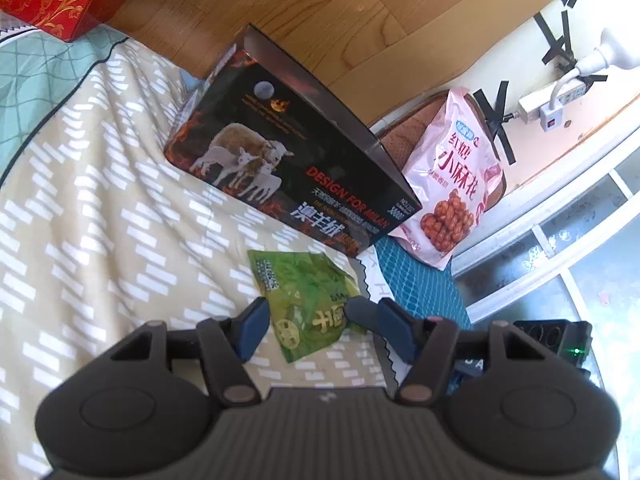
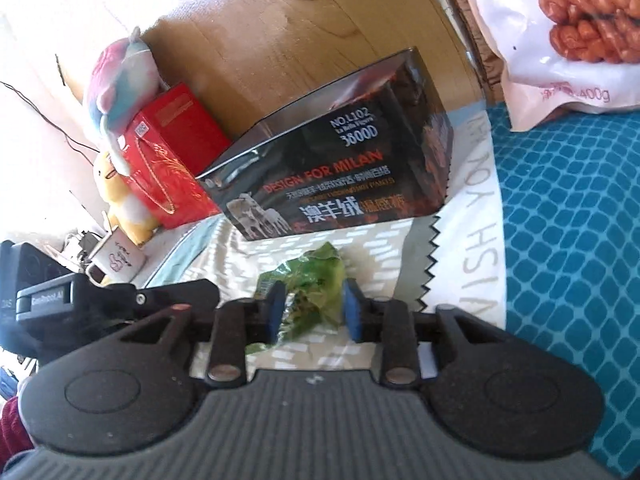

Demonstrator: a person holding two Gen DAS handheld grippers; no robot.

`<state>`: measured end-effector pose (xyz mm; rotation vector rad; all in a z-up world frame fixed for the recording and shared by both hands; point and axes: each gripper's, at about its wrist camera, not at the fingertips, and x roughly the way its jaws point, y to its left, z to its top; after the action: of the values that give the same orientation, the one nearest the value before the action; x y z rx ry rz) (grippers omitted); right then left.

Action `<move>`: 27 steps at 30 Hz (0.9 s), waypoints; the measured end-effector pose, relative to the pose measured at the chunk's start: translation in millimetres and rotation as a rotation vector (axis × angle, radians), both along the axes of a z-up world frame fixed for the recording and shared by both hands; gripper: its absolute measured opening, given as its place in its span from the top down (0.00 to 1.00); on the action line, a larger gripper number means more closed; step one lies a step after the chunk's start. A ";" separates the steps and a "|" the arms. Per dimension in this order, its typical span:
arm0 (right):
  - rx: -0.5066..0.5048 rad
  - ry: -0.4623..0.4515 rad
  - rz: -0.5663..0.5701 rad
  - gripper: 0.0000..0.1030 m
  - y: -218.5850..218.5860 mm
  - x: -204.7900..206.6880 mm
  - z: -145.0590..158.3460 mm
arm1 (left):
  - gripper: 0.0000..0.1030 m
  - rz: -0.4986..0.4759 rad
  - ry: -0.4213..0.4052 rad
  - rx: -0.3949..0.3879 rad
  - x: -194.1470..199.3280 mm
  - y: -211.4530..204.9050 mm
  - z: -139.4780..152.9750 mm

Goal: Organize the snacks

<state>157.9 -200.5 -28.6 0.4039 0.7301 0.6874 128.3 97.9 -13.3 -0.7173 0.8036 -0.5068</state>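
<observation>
Step in hand, as I judge it: picking up the green snack bag (image 1: pixel 310 302), which lies on the patterned bedspread (image 1: pixel 100 200) just near of the black box (image 1: pixel 292 152). Right gripper (image 2: pixel 313 312) has its blue pads against both sides of the crumpled bag, apparently clamped. Left gripper (image 1: pixel 306 320) is spread apart over the same bag, not gripping. Next move calls for a clean lift. Box reads "DESIGN FOR MILAN", "NO.L102", "3800D"; pink bag (image 1: pixel 456 176) far right shows "400g"

Left gripper (image 1: pixel 306 312) fingers spread around green snack packet (image 1: pixel 308 300) on bedspread (image 1: pixel 100 208)
</observation>
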 end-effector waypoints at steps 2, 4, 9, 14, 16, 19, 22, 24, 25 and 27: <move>0.030 0.012 0.001 0.83 -5.1 1.0 -1.6 | 0.43 0.004 0.003 -0.008 -0.6 2.7 -0.2; 0.066 0.014 -0.009 0.87 -13.1 -1.2 -3.0 | 0.42 0.005 0.010 -0.011 -0.3 2.8 0.9; 0.205 0.015 -0.043 0.95 -28.1 -2.1 1.5 | 0.26 0.031 0.030 -0.123 -2.8 18.8 1.9; 0.384 0.121 -0.054 0.97 -45.8 7.1 -7.2 | 0.09 0.016 0.057 -0.241 -5.6 23.2 0.2; 0.484 0.180 -0.045 0.97 -53.6 10.6 -14.7 | 0.09 0.013 0.068 -0.251 -6.0 20.2 -2.2; 0.654 0.248 -0.016 0.97 -64.4 13.3 -24.0 | 0.09 0.007 0.067 -0.250 -6.1 16.1 -1.0; 0.771 0.272 0.017 0.97 -70.3 13.1 -25.7 | 0.11 -0.002 0.081 -0.293 -4.0 13.0 -2.4; 0.807 0.277 0.033 0.97 -71.1 12.1 -24.9 | 0.25 -0.004 0.068 -0.316 -2.6 12.3 -0.1; 0.803 0.274 0.036 0.97 -70.3 11.9 -23.3 | 0.40 -0.013 0.053 -0.321 -1.3 11.3 3.0; 0.786 0.274 0.036 0.97 -68.8 12.5 -21.1 | 0.56 -0.032 0.020 -0.308 3.2 7.7 12.0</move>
<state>170.4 -269.3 -49.7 1.2238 0.7023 0.9543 131.5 105.6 -1.2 -0.9958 0.7648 -0.6614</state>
